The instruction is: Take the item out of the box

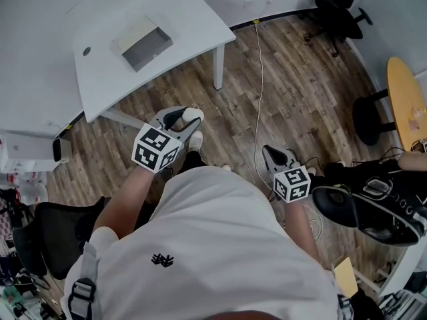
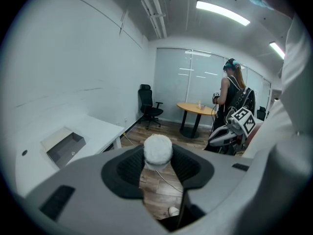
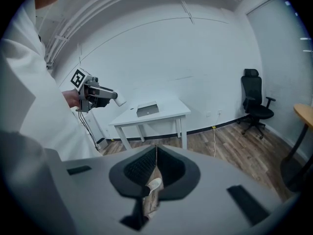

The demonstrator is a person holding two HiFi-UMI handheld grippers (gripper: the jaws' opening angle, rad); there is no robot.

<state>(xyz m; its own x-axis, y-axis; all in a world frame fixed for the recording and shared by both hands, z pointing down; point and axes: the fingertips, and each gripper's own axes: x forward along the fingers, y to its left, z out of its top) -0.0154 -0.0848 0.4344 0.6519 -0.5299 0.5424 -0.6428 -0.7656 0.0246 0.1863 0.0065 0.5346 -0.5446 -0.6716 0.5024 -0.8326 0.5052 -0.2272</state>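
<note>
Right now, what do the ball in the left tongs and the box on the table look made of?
The ball seems soft fluffy fibre, like cotton or wool: white, fuzzy, matte surface. The box is likely cardboard, matte grey inside with a pale rim; too small to be sure.

A white table [image 1: 193,25] and a black chair [image 1: 338,5] stand on the brown wood floor [image 1: 293,105]. The walls [image 3: 195,67] are white, and long lights [image 2: 222,12] shine above.

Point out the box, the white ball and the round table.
box [image 1: 147,49], head view, its open inside
white ball [image 2: 157,148], left gripper view, its middle
round table [image 2: 195,107], left gripper view, its top
</note>
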